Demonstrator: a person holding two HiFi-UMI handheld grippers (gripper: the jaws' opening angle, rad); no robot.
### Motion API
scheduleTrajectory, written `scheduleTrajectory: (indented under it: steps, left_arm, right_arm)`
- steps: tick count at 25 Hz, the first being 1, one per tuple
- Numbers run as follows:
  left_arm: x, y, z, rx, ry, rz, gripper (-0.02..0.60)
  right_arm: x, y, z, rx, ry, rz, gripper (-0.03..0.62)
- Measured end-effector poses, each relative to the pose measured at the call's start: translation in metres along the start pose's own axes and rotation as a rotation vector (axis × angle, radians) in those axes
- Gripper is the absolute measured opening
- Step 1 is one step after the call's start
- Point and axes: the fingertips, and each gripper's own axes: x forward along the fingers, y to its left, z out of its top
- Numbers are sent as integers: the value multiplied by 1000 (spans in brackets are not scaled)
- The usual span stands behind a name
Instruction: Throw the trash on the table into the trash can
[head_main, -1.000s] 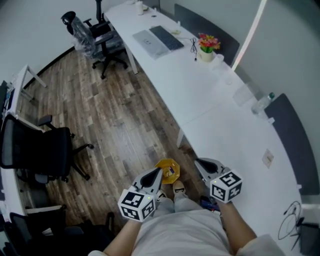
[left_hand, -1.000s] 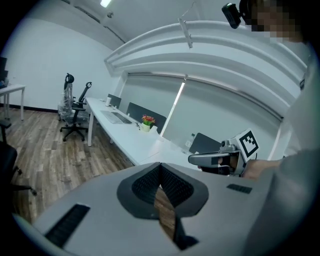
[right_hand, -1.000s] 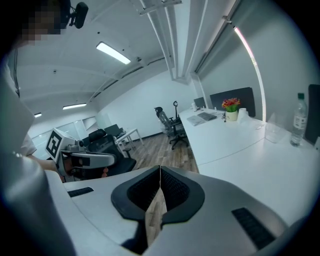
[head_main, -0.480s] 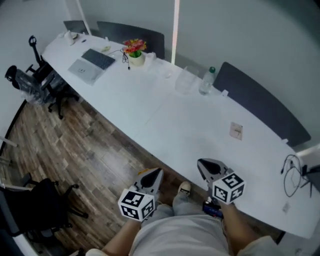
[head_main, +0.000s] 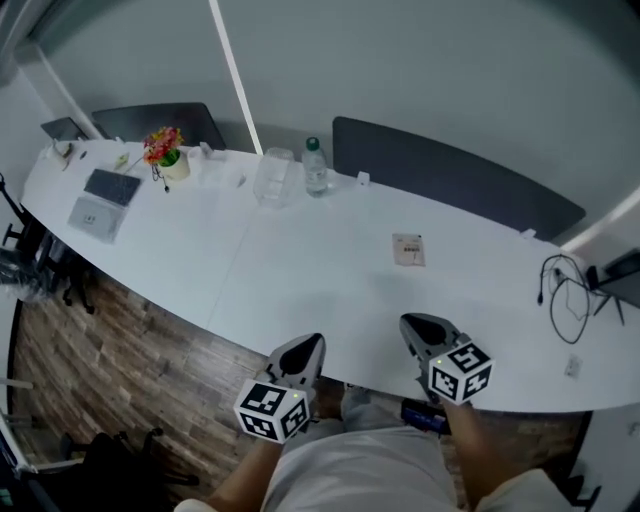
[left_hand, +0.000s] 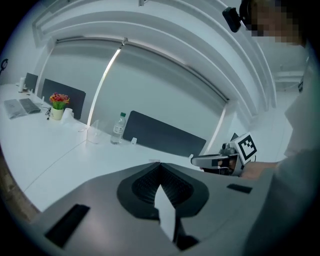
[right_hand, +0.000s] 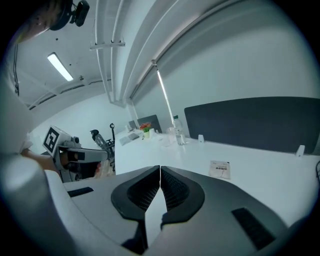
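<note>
The white curved table (head_main: 330, 270) fills the middle of the head view, and the trash can is in none of the views.

Both tongs sit at the near edge of the table. The left tongs (head_main: 310, 345) are pressed together with nothing between the pads. The right tongs (head_main: 413, 323) are likewise pressed together and empty.

Along the far edge, at about 11 o'clock from the left tongs, a water bottle (head_main: 315, 168) stands upright just beside a clear cup (head_main: 272, 178). Whether either counts as trash I cannot tell.

The likeliest piece of trash is the small flat packet (head_main: 408, 249), lying alone on bare table. It is at roughly 12 o'clock from the right tongs and 1 o'clock from the left.

- **Handling:** it looks like paper or thin foil, so I judge it very light, limp and not fragile. Lying flush on a smooth top, it will probably slide rather than lift.
- **Where to grip:** the best hold is likely a shallow pinch on one edge or corner, with one pad scraped under it, or after nudging it over the table's lip.
- **Orientation:** it is nearly square, face up with print showing. Its slightly longer axis seems to run from 12 to 6 o'clock in the head view, though the difference is too slight to be sure.
</note>
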Motion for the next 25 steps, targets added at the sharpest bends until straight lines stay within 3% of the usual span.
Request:
scheduleTrajectory:
  steps: [14,20,25]
  left_arm:
    - [109,-5,2,11,78,-48,2]
    - [133,4,-6,-7,99,-32,2]
    - [143,8,-18,-26,128,-25,2]
  right_arm:
    - [28,-120,-7,-51,52,-154,35]
    - [46,-171,-27,-124,135,-265,38]
    - [65,-198,-40,-125,169,-292,42]
